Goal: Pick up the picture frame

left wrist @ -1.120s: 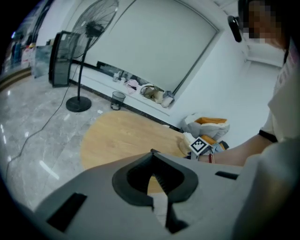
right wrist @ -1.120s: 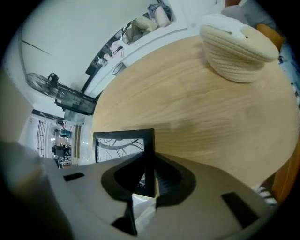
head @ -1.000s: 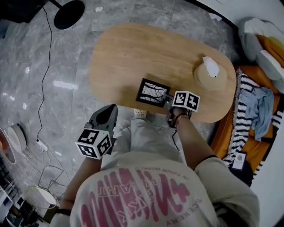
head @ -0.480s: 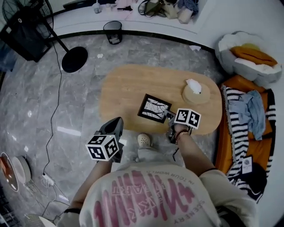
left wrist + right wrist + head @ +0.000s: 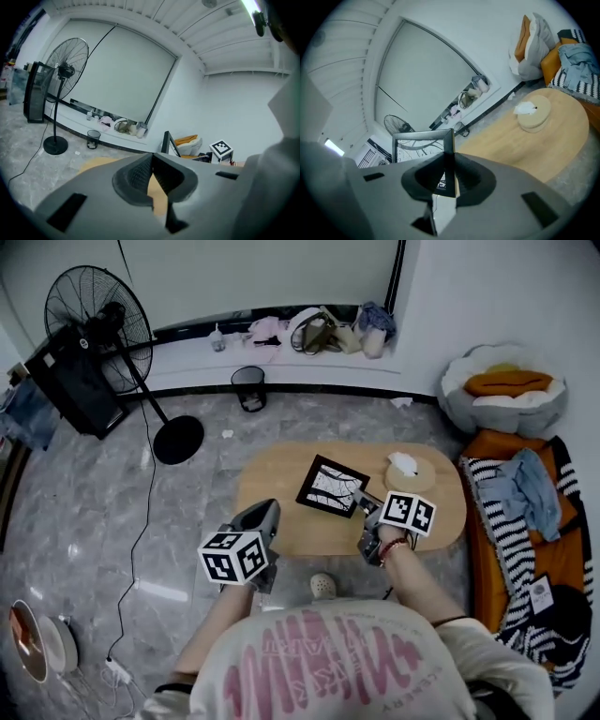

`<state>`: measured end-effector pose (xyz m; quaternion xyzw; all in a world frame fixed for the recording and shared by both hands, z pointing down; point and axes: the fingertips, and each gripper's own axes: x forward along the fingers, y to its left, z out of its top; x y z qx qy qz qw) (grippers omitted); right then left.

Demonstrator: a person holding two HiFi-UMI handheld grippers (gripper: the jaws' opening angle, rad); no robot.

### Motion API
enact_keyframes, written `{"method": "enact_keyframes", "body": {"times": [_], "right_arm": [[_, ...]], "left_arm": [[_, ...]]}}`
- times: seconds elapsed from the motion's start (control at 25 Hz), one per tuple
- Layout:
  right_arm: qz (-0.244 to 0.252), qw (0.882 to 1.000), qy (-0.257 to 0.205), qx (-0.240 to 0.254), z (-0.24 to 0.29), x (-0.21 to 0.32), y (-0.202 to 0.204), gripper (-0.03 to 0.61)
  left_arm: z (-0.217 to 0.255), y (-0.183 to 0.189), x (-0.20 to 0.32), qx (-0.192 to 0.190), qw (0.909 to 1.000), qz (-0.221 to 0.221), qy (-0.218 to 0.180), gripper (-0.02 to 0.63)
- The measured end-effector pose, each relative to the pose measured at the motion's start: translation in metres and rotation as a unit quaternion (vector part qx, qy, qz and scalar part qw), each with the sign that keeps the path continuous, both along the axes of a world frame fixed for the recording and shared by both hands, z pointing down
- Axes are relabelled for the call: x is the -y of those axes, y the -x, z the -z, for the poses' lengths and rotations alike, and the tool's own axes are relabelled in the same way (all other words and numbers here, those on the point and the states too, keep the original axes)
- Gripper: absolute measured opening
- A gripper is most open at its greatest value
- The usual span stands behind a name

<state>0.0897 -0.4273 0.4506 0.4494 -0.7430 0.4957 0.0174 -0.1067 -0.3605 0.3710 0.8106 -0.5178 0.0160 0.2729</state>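
Note:
The picture frame [image 5: 330, 486], black-edged with a black-and-white branch print, hangs in the air above the oval wooden table [image 5: 281, 521]. My right gripper [image 5: 364, 495] is shut on the frame's right edge. In the right gripper view the frame [image 5: 423, 145] stands upright, its edge pinched between the pads of that gripper [image 5: 449, 168]. My left gripper [image 5: 265, 512] hovers to the frame's left, over the table's near edge, apart from it. In the left gripper view its pads meet at the tips with nothing between them [image 5: 152, 161], and the frame [image 5: 167, 143] shows edge-on beyond.
A round wooden tissue holder [image 5: 405, 470] sits on the table's right end. A standing fan [image 5: 94, 306] and a waste bin [image 5: 248, 387] are on the grey floor behind. An orange sofa with a striped blanket [image 5: 511, 512] lines the right side.
Both grippers have risen well above the table. The frame has come off the tabletop in the right gripper. The head view has lifted and shows far more of the room.

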Motion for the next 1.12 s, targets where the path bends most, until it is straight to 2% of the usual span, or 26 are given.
{"method": "enact_keyframes", "body": {"times": [0.12,0.36,0.56,0.92,1.12], "right_arm": [[0.002,0.999,-0.04,0.016,0.038,-0.01,0.009,0.072],[0.002,0.99,-0.135,0.033,0.107,-0.028,0.021,0.072],[0.001,0.98,-0.196,0.024,0.146,-0.05,0.026,0.072],[-0.02,0.969,-0.246,0.028,0.181,-0.088,0.03,0.074],[-0.032,0.968,-0.247,0.036,0.191,-0.104,0.03,0.074]], "left_arm": [[0.028,0.005,-0.01,-0.02,0.9996,0.004,-0.02,0.003],[0.077,0.009,-0.032,-0.009,0.9962,-0.003,-0.086,0.003],[0.106,0.014,-0.049,-0.029,0.9935,-0.003,-0.11,0.003],[0.126,0.015,-0.076,-0.021,0.9903,-0.014,-0.137,0.003],[0.137,0.013,-0.083,-0.015,0.9901,-0.028,-0.137,0.003]]}}
